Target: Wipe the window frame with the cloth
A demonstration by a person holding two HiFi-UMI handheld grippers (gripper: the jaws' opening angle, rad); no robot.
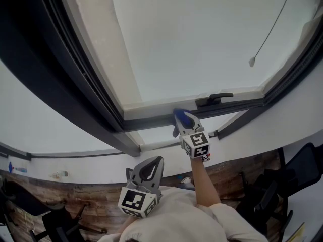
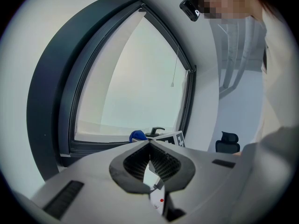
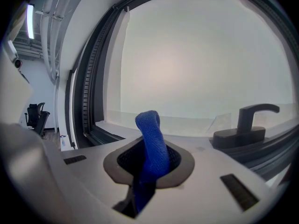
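The window frame (image 1: pixel 151 121) is dark, with a pale sill strip along its lower rail and a black handle (image 1: pixel 214 100). My right gripper (image 1: pixel 180 119) is up at that lower rail, left of the handle, shut on a blue cloth (image 1: pixel 187 119). In the right gripper view the blue cloth (image 3: pixel 149 125) stands up from between the jaws of the right gripper (image 3: pixel 152 143), with the handle (image 3: pixel 250 120) to its right. My left gripper (image 1: pixel 155 161) hangs lower, away from the frame, shut and holding nothing. The left gripper (image 2: pixel 149 143) shows its tips together, and the cloth (image 2: pixel 137 135) lies beyond them.
A thin blind cord with a small weight (image 1: pixel 252 61) hangs before the glass at the right. White wall runs below the window. Dark office chairs (image 1: pixel 303 170) stand on the wood floor at both sides, and a small bottle (image 1: pixel 59 174) lies by the wall.
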